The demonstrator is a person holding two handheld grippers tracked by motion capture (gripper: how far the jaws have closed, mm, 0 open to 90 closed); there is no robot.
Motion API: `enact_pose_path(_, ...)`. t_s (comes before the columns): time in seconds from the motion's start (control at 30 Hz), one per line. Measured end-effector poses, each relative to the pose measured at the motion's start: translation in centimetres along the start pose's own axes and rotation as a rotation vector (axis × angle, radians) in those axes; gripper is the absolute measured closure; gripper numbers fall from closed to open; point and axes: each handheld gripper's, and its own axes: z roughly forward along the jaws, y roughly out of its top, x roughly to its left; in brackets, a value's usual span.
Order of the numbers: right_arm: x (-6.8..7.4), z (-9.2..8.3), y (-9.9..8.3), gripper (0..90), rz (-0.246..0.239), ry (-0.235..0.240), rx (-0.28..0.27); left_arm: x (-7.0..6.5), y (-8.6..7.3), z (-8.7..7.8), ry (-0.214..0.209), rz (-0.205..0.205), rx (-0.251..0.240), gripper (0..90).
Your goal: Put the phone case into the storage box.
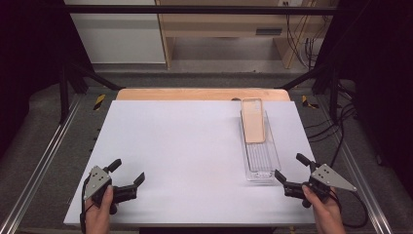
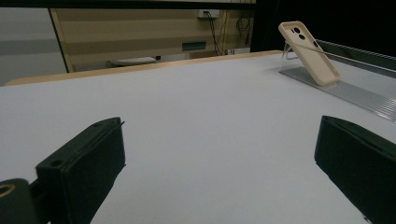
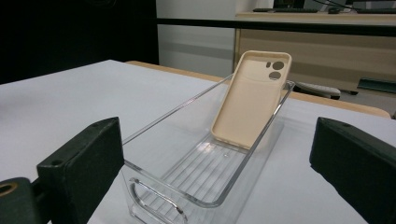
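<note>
- Phone case (image 1: 253,120): beige, one only. In the high view it sits right of centre, upper half of the frame, long axis running up and down the frame. Camera-cutout end points to the top of the frame and rests propped on the far rim of the tray; lower end sits on the tray floor. Tilted, not flat.
- Clear tray (image 1: 272,156): one, long and narrow, ribbed floor, same long axis as the case. A handle slot shows in its near end wall in the right gripper view.
- Right gripper (image 1: 292,170): lower right of the high view, jaws spread wide, holding nothing. Near end of the tray just beside its jaws; the right gripper view looks straight down the tray's length at the case (image 3: 250,100).
- Left gripper (image 1: 128,171): lower left, jaws wide apart, empty, well apart from the tray.
- Two grippers, two hands, one on each.
- Surface: white tabletop (image 1: 185,146), bare wood edge at the far side.
- Room: grey floor, metal rails either side, pale wood shelving and hanging cables at the top of the frame.
</note>
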Motion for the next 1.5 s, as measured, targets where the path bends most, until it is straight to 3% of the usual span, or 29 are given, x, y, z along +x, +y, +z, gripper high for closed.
enact_pose_path(0.8, 1.1, 1.2, -0.8, 3.2, -0.019, 0.049, -0.019, -0.3, 0.1, -0.3, -0.024, 0.02, -0.029, 1.2)
enact_pose_path(1.1, 1.8, 2.1, -0.9, 3.2, -0.025, 0.087, -0.032, -0.2, 0.0, -0.4, -0.027, 0.006, -0.042, 1.2)
enact_pose_path(1.5, 2.3, 3.1, -0.7, 3.2, -0.029, 0.1, -0.046, -0.2, 0.0, -0.6, -0.027, 0.007, -0.052, 1.2)
